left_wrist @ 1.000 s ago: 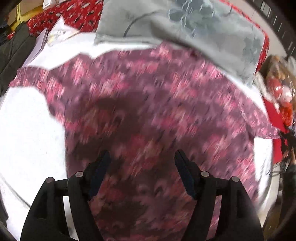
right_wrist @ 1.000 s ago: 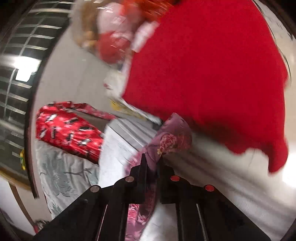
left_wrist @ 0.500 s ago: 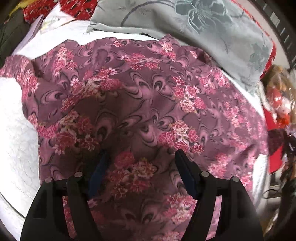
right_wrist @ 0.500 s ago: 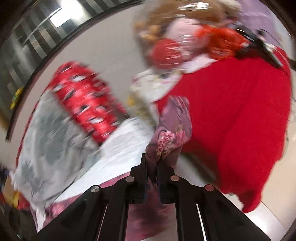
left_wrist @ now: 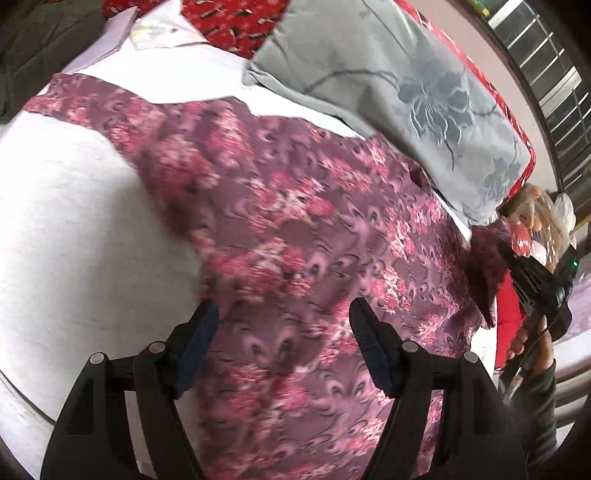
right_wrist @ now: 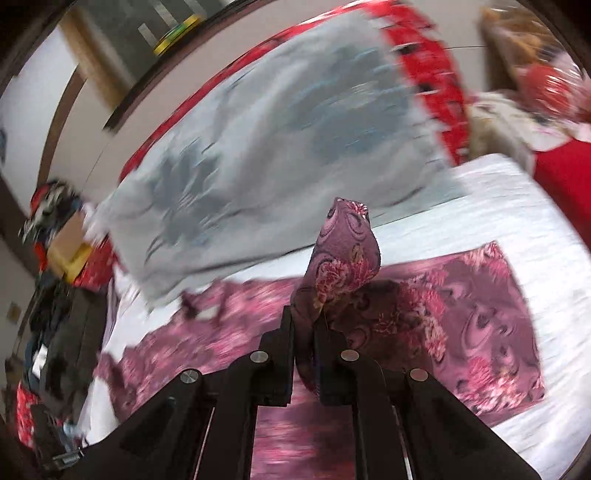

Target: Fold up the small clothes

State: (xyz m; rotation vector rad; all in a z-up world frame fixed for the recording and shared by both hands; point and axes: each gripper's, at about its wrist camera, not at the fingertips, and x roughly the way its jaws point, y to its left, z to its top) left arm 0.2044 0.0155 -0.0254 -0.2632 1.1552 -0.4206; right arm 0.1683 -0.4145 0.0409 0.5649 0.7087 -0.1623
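Observation:
A purple garment with pink flowers (left_wrist: 295, 229) lies spread on the white bed sheet (left_wrist: 74, 229). My left gripper (left_wrist: 283, 314) hovers just above it, open, nothing between its fingers; its left finger stands near the garment's left edge. At the right edge of that view, my right gripper (left_wrist: 517, 266) lifts a fold of the garment. In the right wrist view my right gripper (right_wrist: 304, 321) is shut on that fold of the garment (right_wrist: 347, 254), which sticks up past the fingertips. The rest of the cloth (right_wrist: 480, 314) lies flat on the sheet (right_wrist: 517, 206) below.
A grey flowered blanket (left_wrist: 406, 92) lies along the far side of the garment over red patterned bedding (left_wrist: 229, 22). Bagged soft toys (left_wrist: 535, 210) and a red cloth (right_wrist: 565, 177) sit off the bed's right end. Dark clothes (left_wrist: 37, 37) are piled at the far left.
My right gripper has swung with the garment's fold from beside the red cloth to above the bed, rolling as it went. My left gripper slid sideways over the garment, still open.

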